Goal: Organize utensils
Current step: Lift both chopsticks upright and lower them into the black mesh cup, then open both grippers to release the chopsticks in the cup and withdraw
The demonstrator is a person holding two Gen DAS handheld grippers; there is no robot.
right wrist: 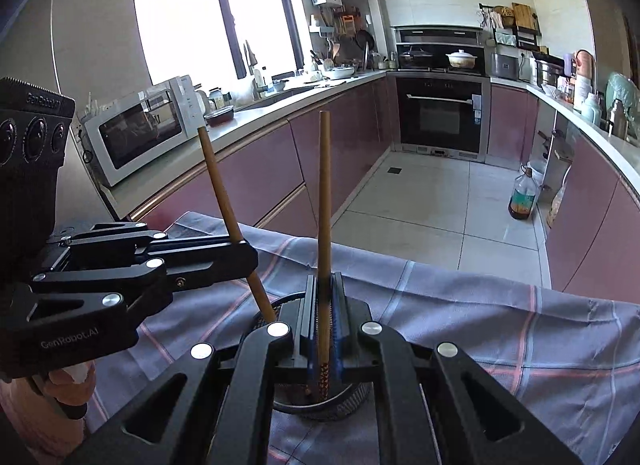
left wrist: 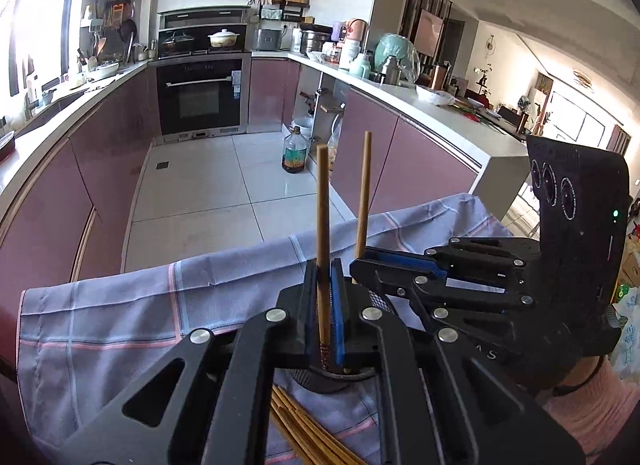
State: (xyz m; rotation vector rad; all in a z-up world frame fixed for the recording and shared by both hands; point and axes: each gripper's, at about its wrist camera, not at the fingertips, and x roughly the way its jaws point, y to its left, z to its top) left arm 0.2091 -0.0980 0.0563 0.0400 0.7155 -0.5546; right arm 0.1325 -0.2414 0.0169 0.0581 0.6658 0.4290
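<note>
Left wrist view first: our left gripper (left wrist: 325, 305) has its jaws closed tight on one chopstick (left wrist: 322, 233), standing almost upright, patterned end down inside the holder (left wrist: 340, 379), a dark mesh cup right under the fingers. Just to the right, the right gripper (left wrist: 362, 261) is pinched on a second chopstick (left wrist: 365, 189), also pointing up. A loose pile of chopsticks (left wrist: 304, 429) lies on the checked cloth (left wrist: 120, 313) near us, so there's plenty left to sort.

What could go wrong, we think: both grippers crowd over the same small cup, so the fingers could bump and knock a stick crooked. The cup looks light, and a sideways nudge could tip it on that soft cloth.

Right wrist view: the right gripper (right wrist: 325, 317) is clamped on its chopstick (right wrist: 324, 225), its tip down in the holder (right wrist: 352, 395). The left gripper (right wrist: 244, 255) comes in from the left, shut on its tilted chopstick (right wrist: 224, 193), which leans toward the cup's rim. If it's let go at that angle it might catch the rim and fall out onto the cloth (right wrist: 480, 325). Apart from those two tips, we can't tell what else is in the cup.
</note>
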